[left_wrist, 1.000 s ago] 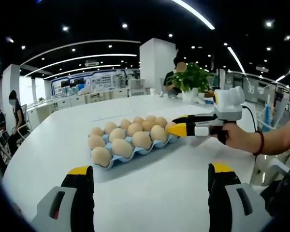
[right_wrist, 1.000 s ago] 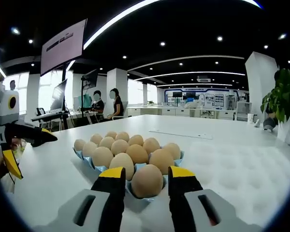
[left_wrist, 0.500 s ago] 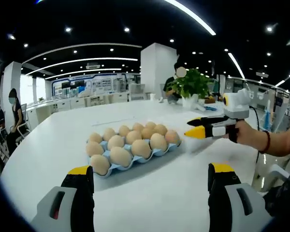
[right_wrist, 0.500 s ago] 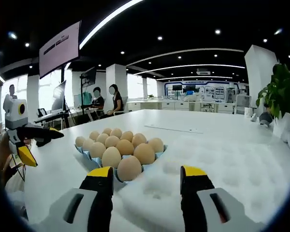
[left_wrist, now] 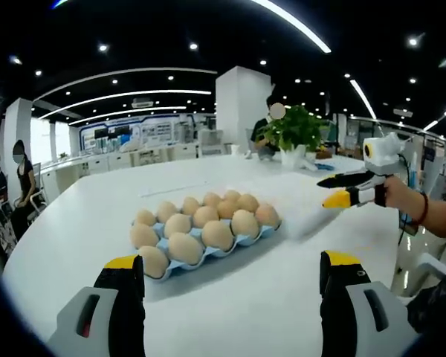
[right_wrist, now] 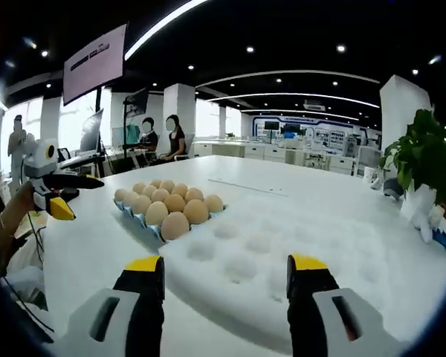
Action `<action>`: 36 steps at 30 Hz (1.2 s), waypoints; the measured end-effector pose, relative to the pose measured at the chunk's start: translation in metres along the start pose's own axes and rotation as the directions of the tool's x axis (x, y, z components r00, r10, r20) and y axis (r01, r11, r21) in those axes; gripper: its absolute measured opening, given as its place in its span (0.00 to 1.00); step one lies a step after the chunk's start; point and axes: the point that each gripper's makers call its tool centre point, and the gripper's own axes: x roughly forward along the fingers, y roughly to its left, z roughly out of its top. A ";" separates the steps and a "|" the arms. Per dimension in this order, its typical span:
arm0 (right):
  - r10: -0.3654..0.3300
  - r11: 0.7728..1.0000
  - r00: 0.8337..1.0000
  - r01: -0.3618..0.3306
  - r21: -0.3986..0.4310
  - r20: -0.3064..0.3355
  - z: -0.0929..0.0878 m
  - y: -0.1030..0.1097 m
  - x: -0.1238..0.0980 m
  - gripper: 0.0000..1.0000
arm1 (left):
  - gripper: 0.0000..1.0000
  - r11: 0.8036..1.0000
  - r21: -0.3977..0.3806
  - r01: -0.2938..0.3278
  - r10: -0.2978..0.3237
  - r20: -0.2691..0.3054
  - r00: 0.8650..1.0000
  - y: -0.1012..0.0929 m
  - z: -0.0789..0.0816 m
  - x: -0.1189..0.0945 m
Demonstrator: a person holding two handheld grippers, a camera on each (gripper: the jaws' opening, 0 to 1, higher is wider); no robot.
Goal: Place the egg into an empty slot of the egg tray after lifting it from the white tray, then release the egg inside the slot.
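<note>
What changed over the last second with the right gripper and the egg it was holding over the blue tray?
The right gripper let go of the egg, which sits in the near corner slot of the blue egg tray; its jaws went from closed around it to wide open, and it drew back over the white tray. The left gripper stayed open and the other eggs stayed put.

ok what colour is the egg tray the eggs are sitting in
Light blue; the egg tray shows best in the left gripper view, under the brown eggs.

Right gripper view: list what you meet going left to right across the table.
Left gripper → blue egg tray full of brown eggs → white dimpled tray → green potted plant in a white pot.
</note>
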 end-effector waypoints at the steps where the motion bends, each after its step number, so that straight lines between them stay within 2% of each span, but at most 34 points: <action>1: 0.006 1.000 1.000 -0.006 -0.010 -0.017 -0.003 -0.001 -0.007 0.73 | 1.00 1.000 0.002 -0.003 0.003 -0.001 1.000 -0.001 0.000 0.000; 7: -0.038 0.999 0.998 0.038 -0.008 -0.044 -0.013 -0.019 -0.031 0.75 | 1.00 1.000 0.009 0.008 -0.008 -0.014 1.000 -0.004 -0.003 0.002; 11: -0.055 0.998 0.997 0.056 0.014 -0.060 -0.021 -0.029 -0.042 0.78 | 1.00 1.000 0.025 0.003 -0.002 -0.042 0.999 -0.005 -0.007 0.004; 19: -0.049 0.999 0.998 0.050 0.019 -0.050 -0.019 -0.030 -0.060 0.83 | 1.00 1.000 0.025 -0.004 0.005 -0.046 0.999 -0.007 -0.007 0.006; 24: -0.053 0.999 0.998 0.053 0.007 -0.045 -0.016 -0.028 -0.063 0.85 | 1.00 1.000 0.021 -0.005 0.006 -0.043 0.999 -0.006 -0.006 0.006; 31: -0.040 0.999 0.998 0.041 0.022 -0.056 -0.020 -0.025 -0.063 0.86 | 1.00 1.000 0.022 0.002 -0.001 -0.048 0.999 -0.023 -0.009 0.006; 36: -0.038 0.999 0.998 0.040 0.032 -0.053 -0.020 -0.025 -0.063 0.87 | 1.00 1.000 0.018 -0.001 0.002 -0.052 0.999 -0.017 -0.012 0.005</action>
